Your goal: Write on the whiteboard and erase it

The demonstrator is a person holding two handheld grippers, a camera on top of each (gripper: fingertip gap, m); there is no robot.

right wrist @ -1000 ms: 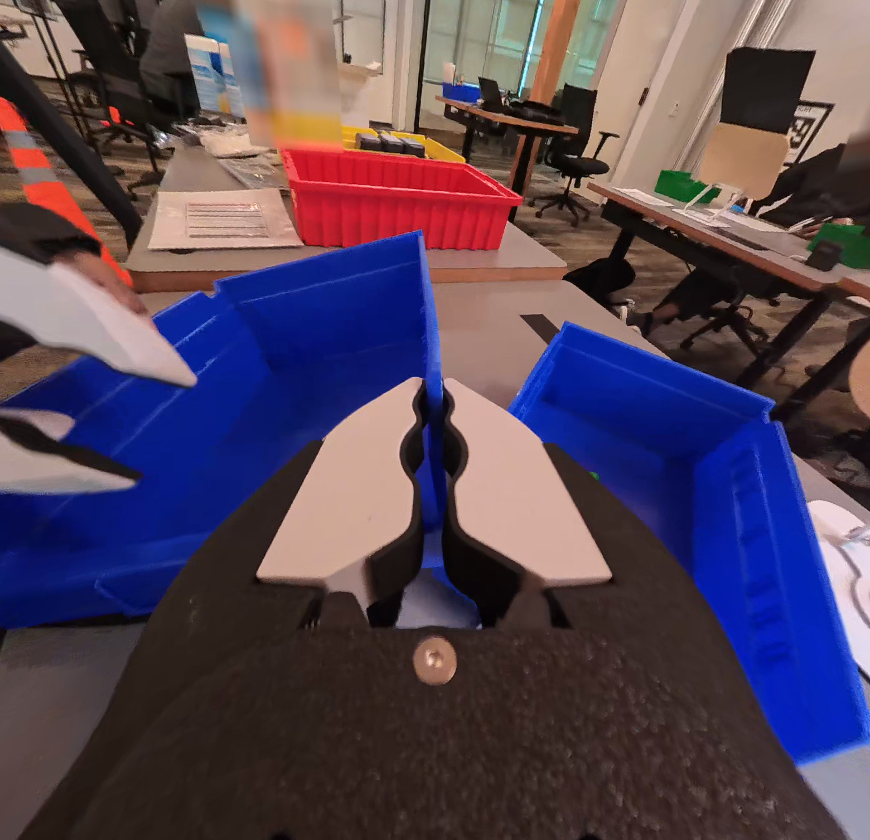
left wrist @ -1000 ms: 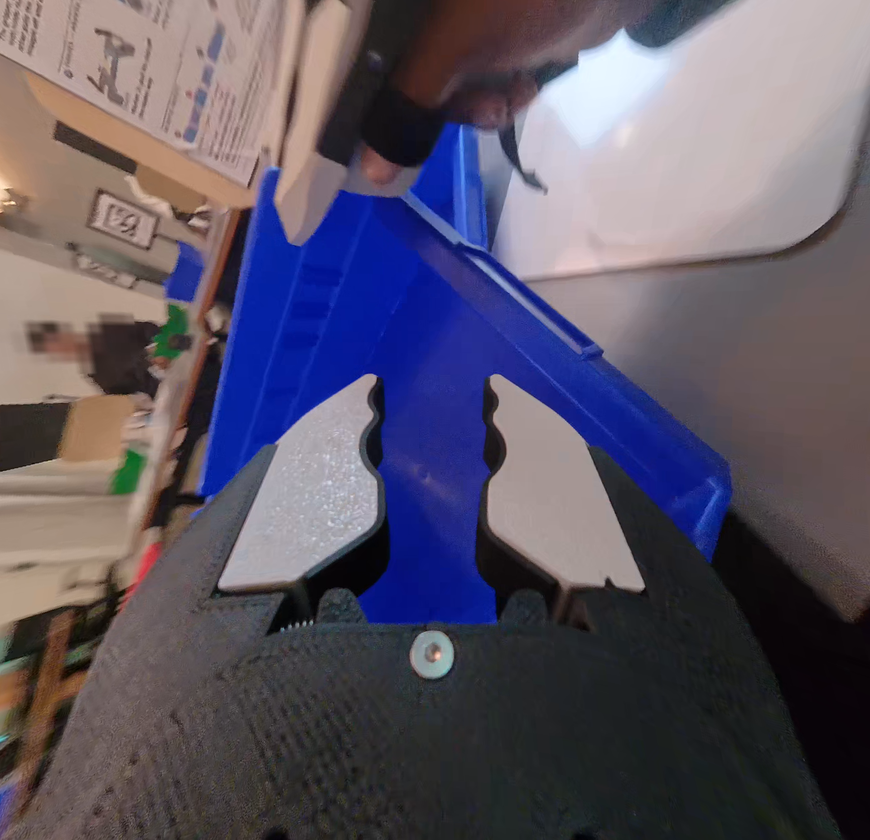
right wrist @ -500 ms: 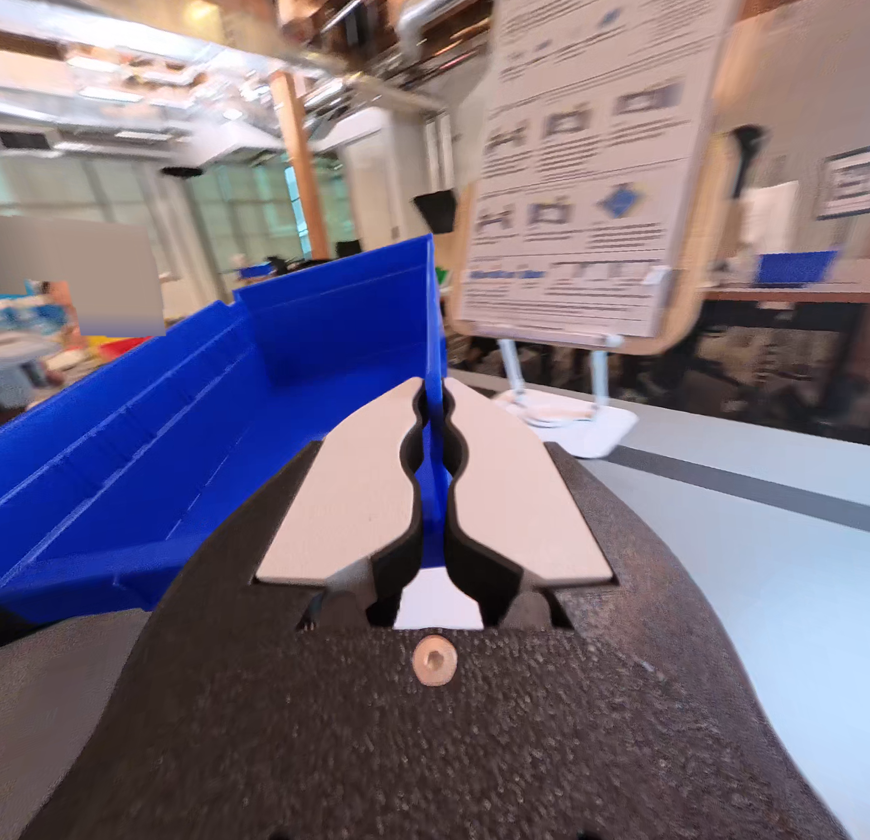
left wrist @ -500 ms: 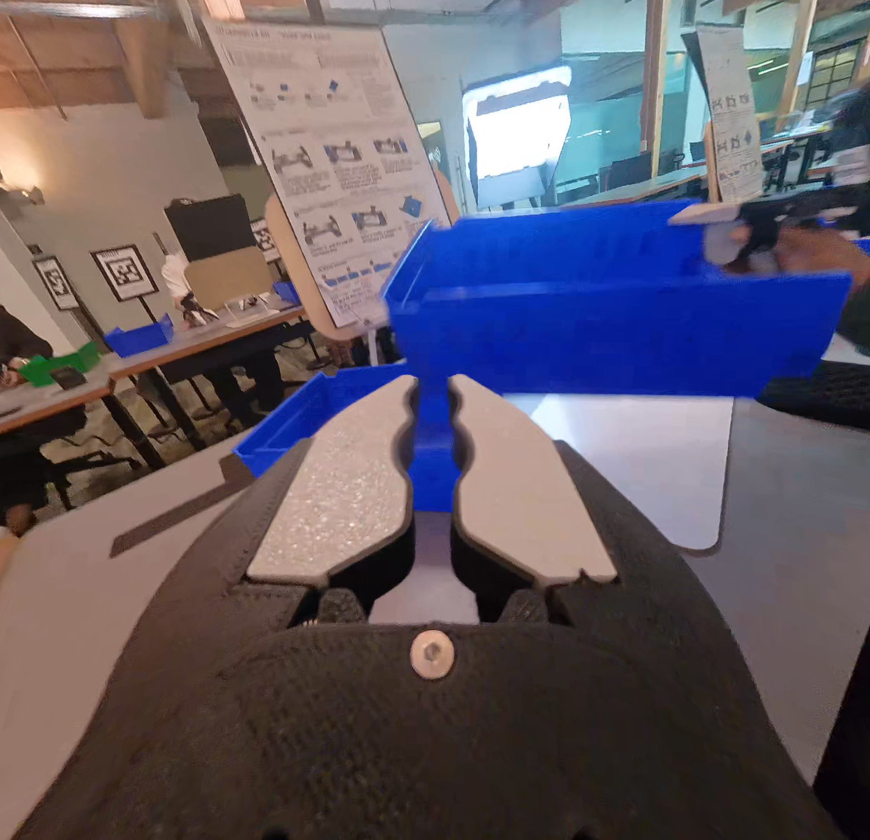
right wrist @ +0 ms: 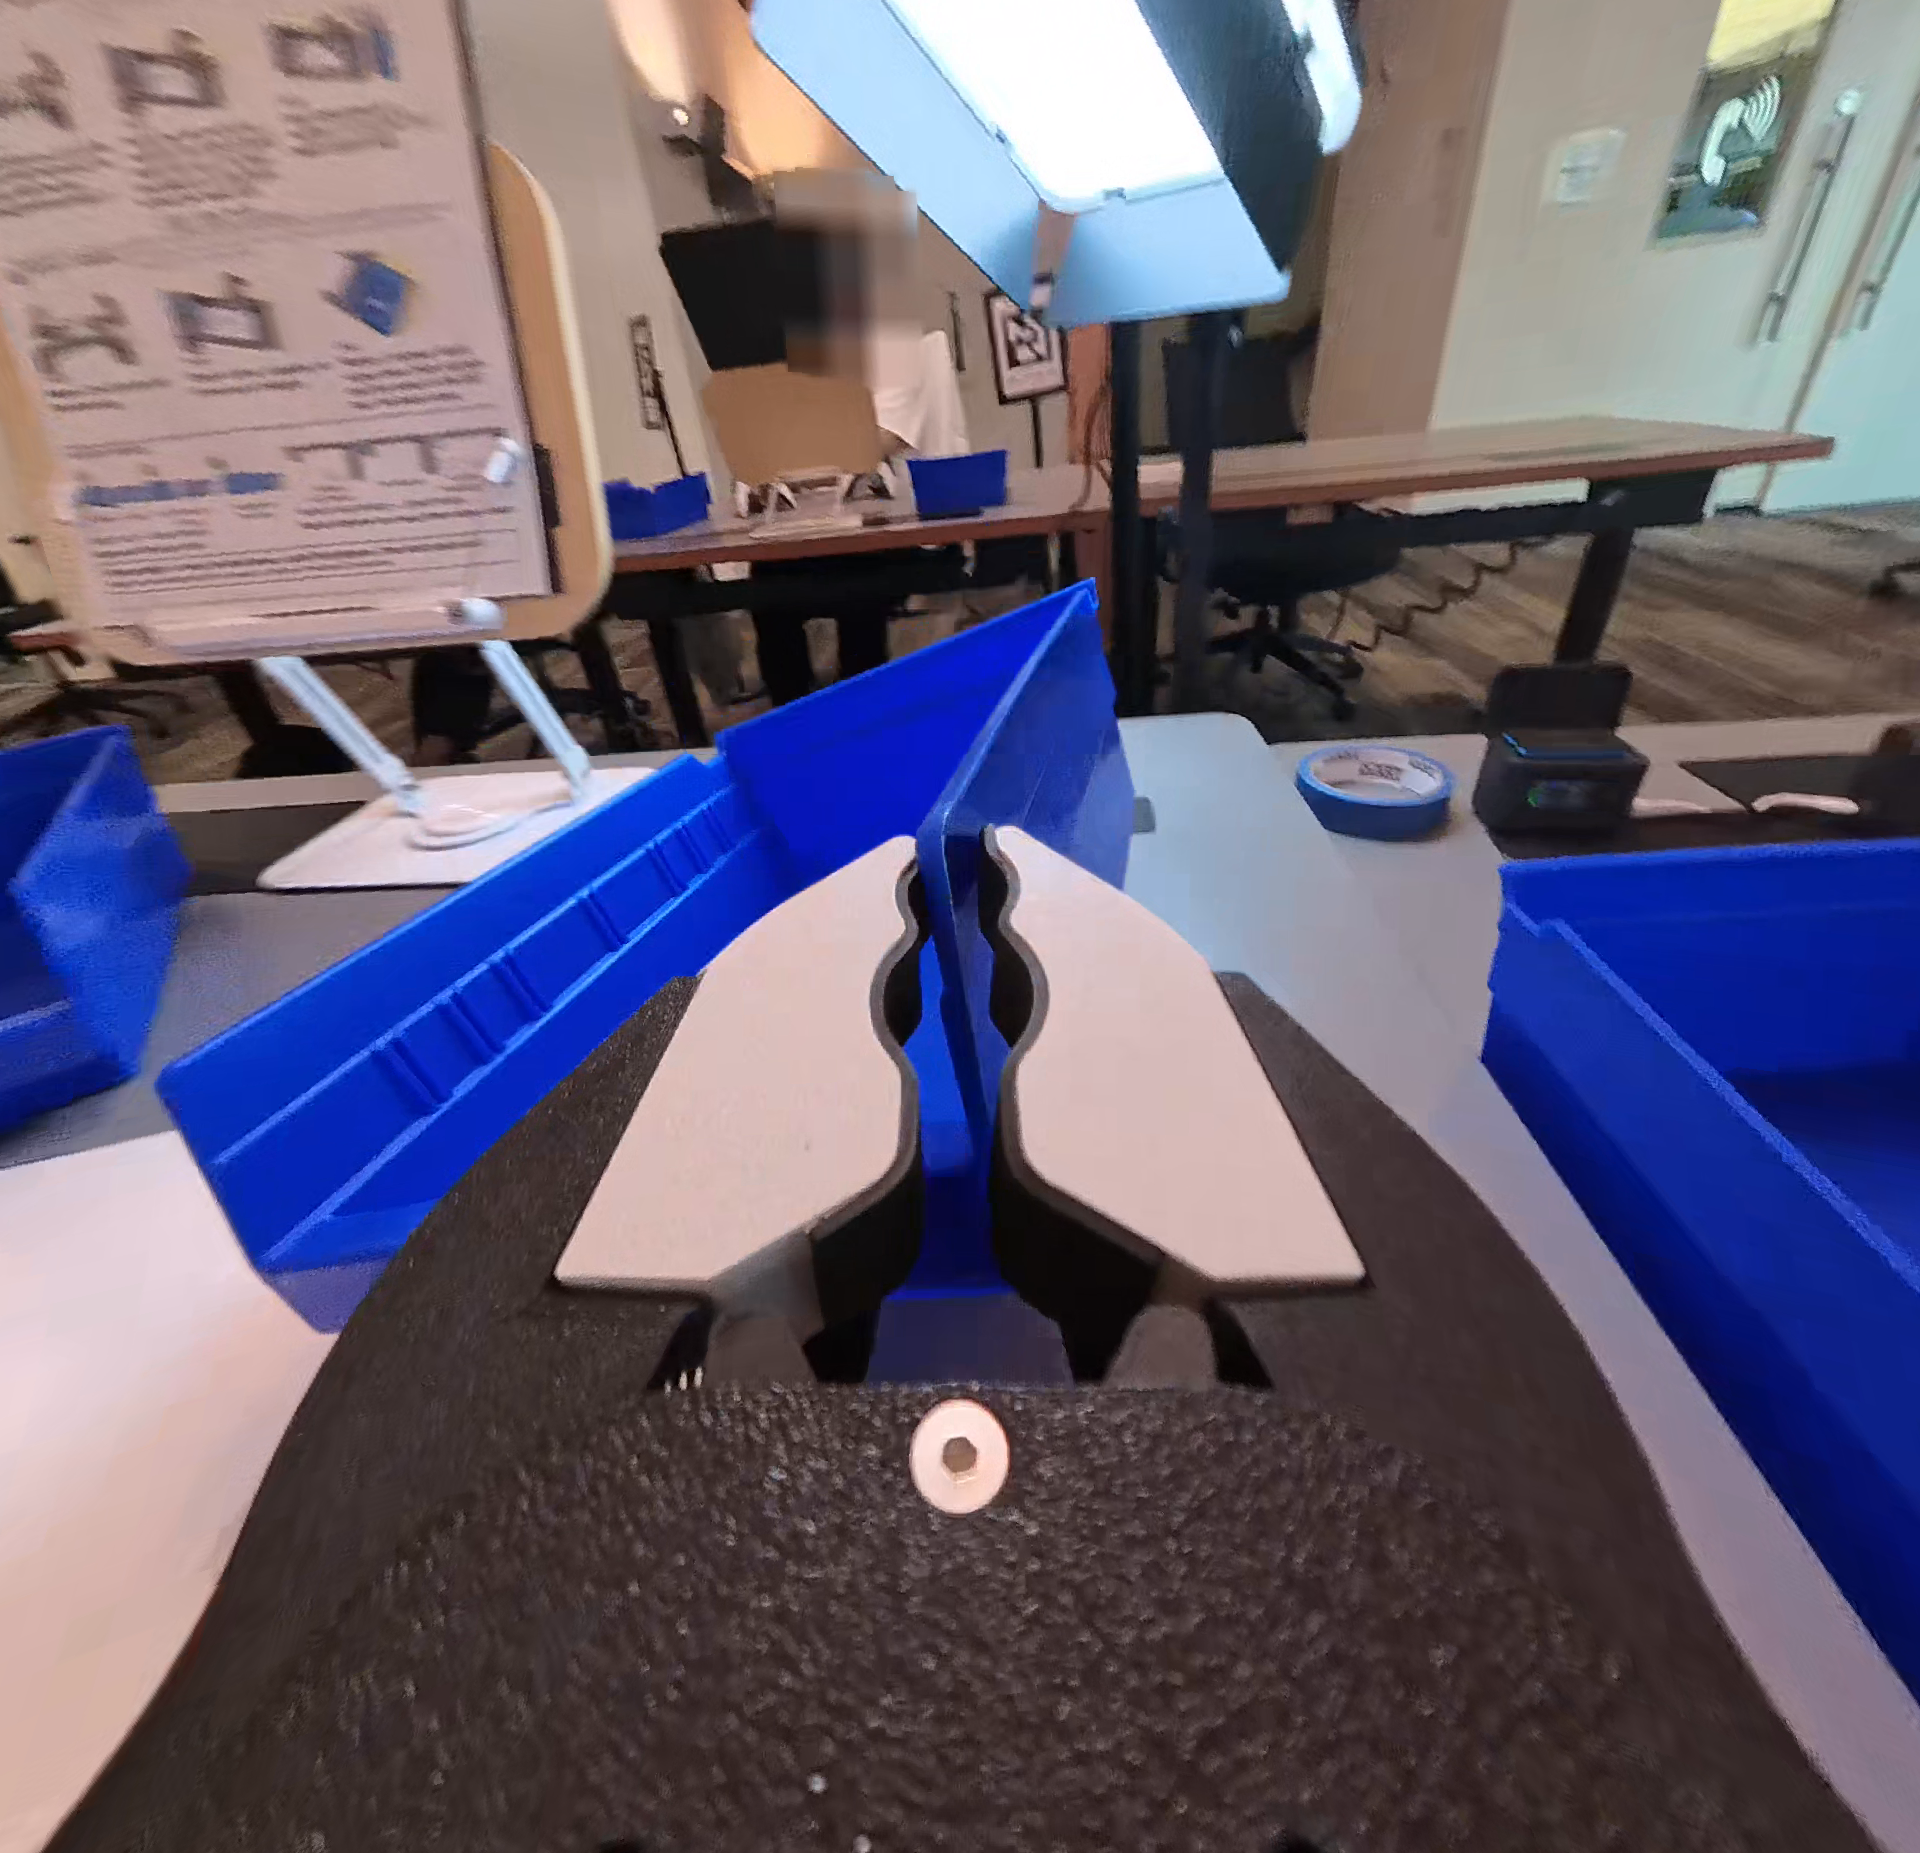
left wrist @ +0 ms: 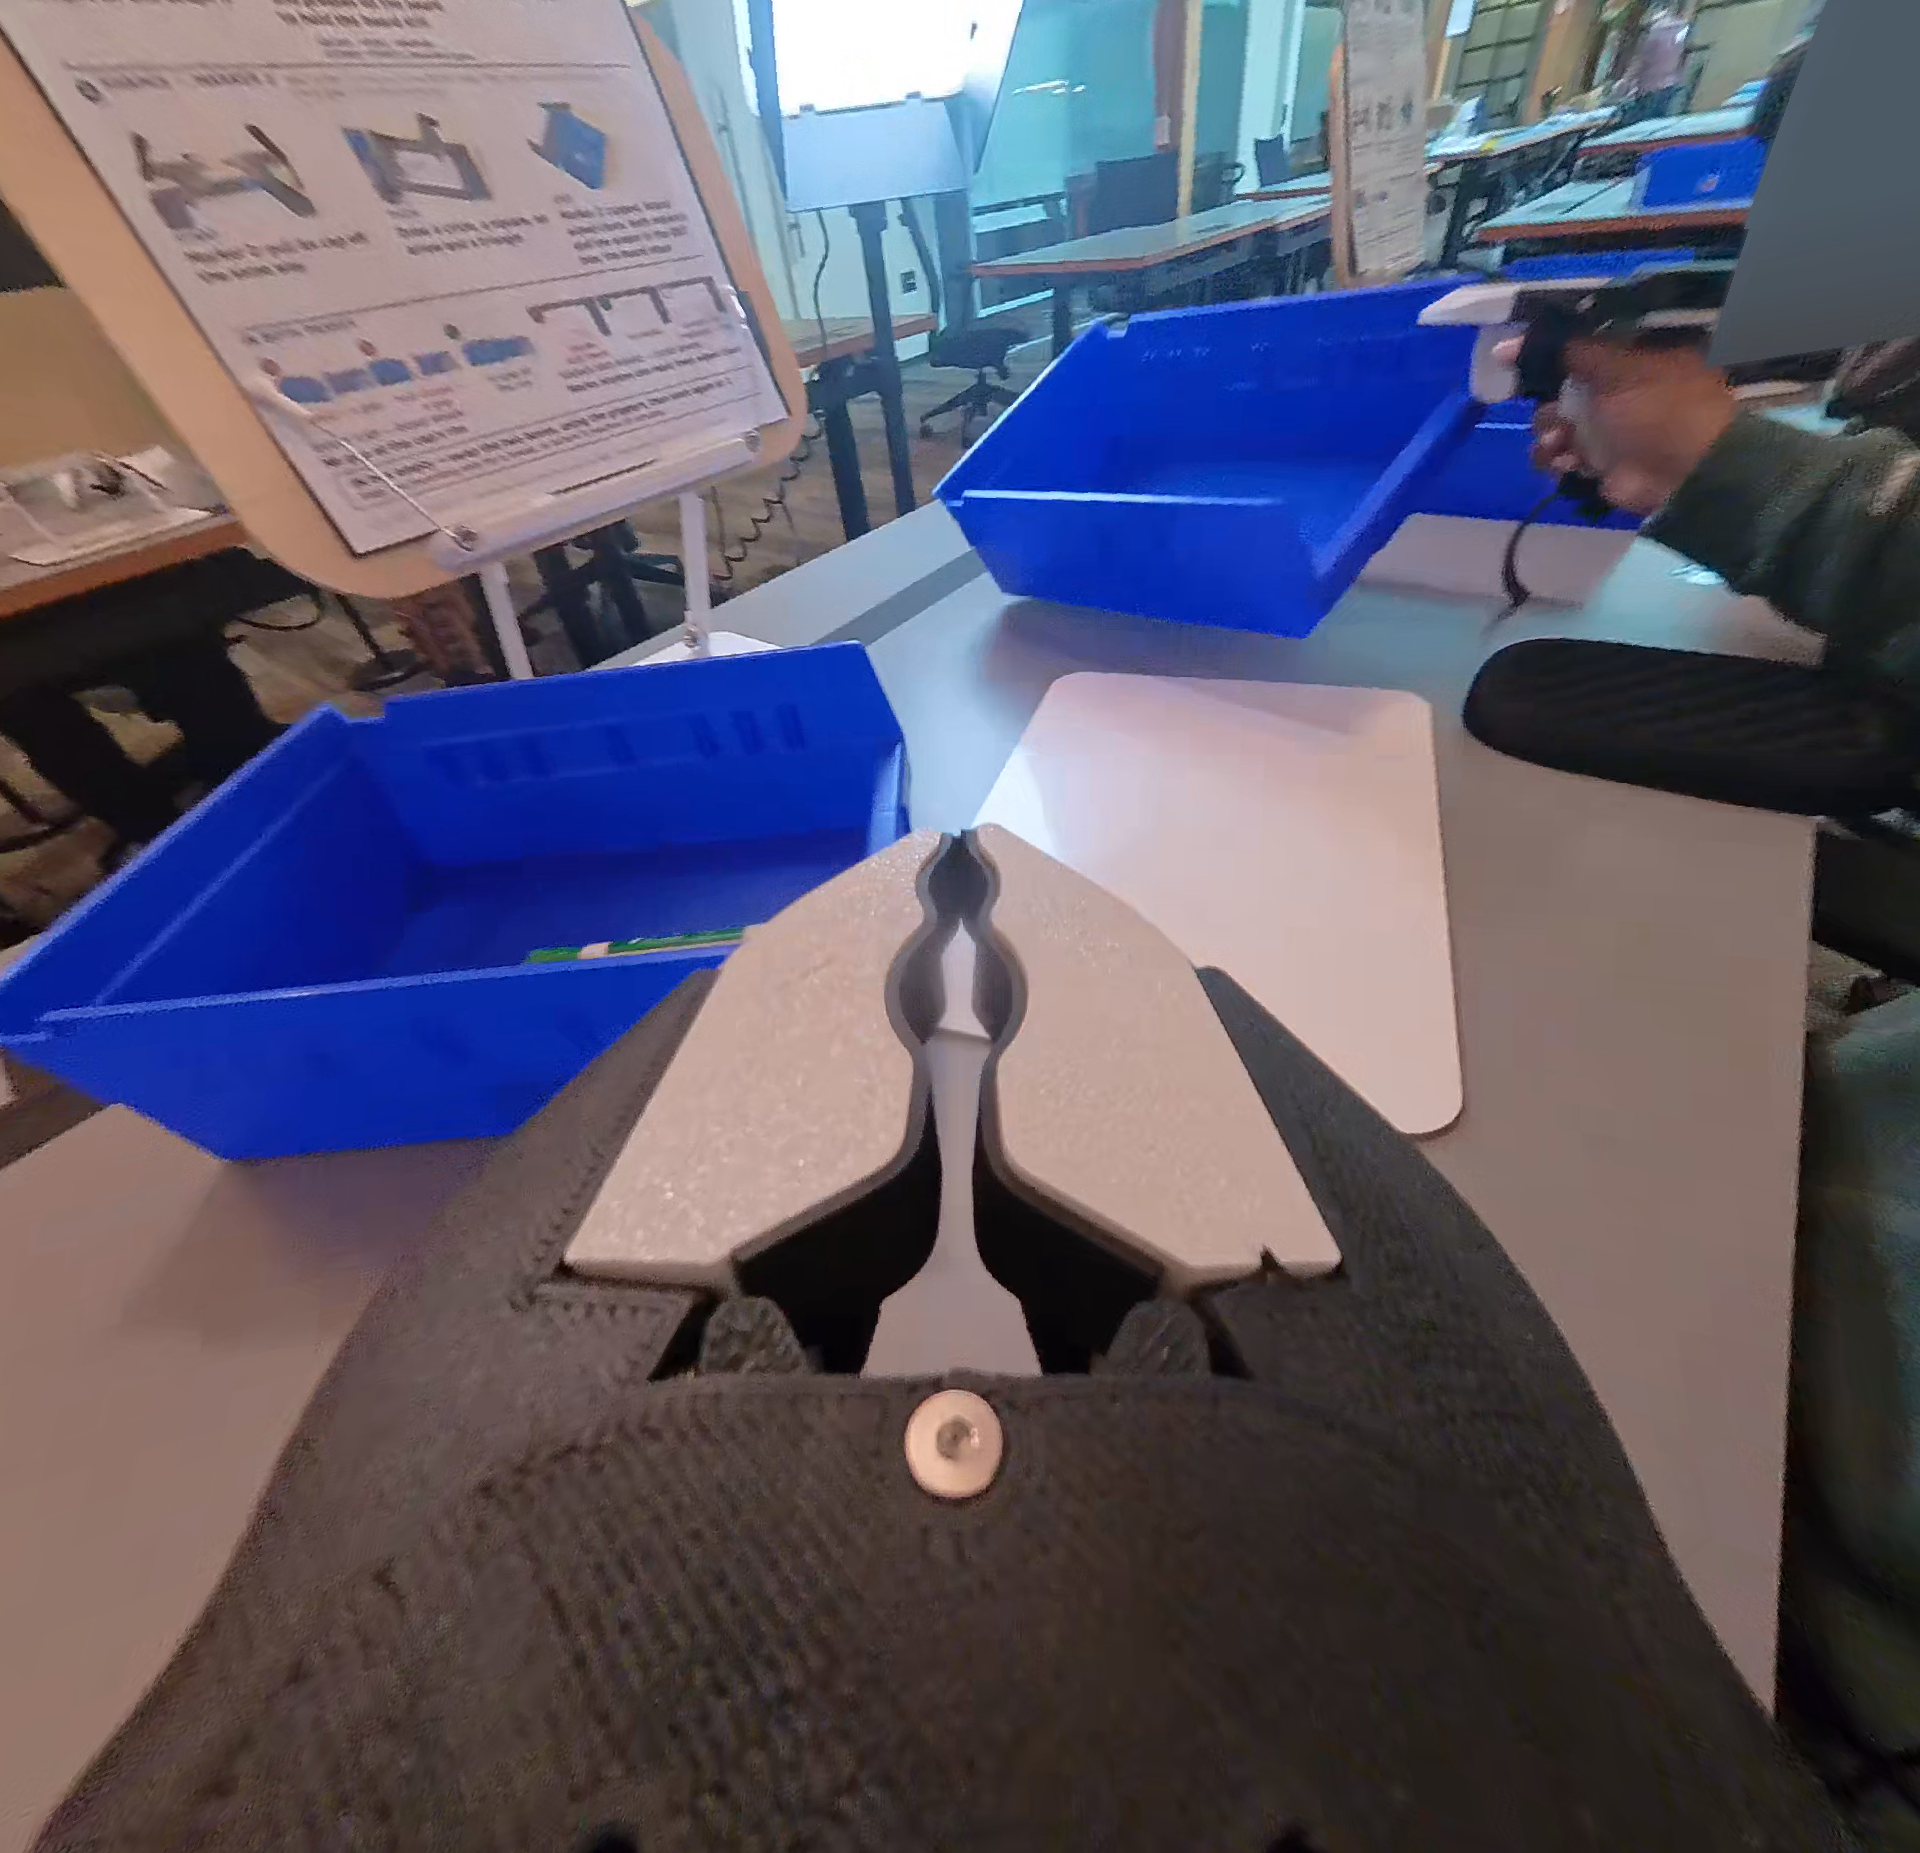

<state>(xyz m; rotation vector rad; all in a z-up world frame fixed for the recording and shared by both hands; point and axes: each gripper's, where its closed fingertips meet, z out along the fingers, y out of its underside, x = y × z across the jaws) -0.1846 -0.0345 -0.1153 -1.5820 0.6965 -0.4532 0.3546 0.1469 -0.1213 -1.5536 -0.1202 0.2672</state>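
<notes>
The white whiteboard [left wrist: 1247, 868] lies flat on the grey table just ahead of my left gripper [left wrist: 961, 849], which is shut and empty. A blue bin [left wrist: 468, 868] to the left holds a green marker [left wrist: 634, 946]. My right gripper [right wrist: 951, 847] is shut on the side wall of a second blue bin [right wrist: 582, 982]. In the left wrist view that bin [left wrist: 1226, 453] sits at the far right of the table with the right gripper [left wrist: 1486, 343] on its wall. A white board surface [right wrist: 114, 1336] shows at the lower left of the right wrist view.
An instruction board on a stand [left wrist: 416, 245] rises behind the left bin. A third blue bin [right wrist: 1714, 1055] is at the right, with a blue tape roll [right wrist: 1371, 785] and a black device [right wrist: 1558, 764] behind it. A lamp panel [right wrist: 1049, 89] hangs overhead.
My left gripper has let go of the lifted blue bin and closed empty, now facing the whiteboard. The right gripper has carried that bin to the far right, still gripping its wall.
</notes>
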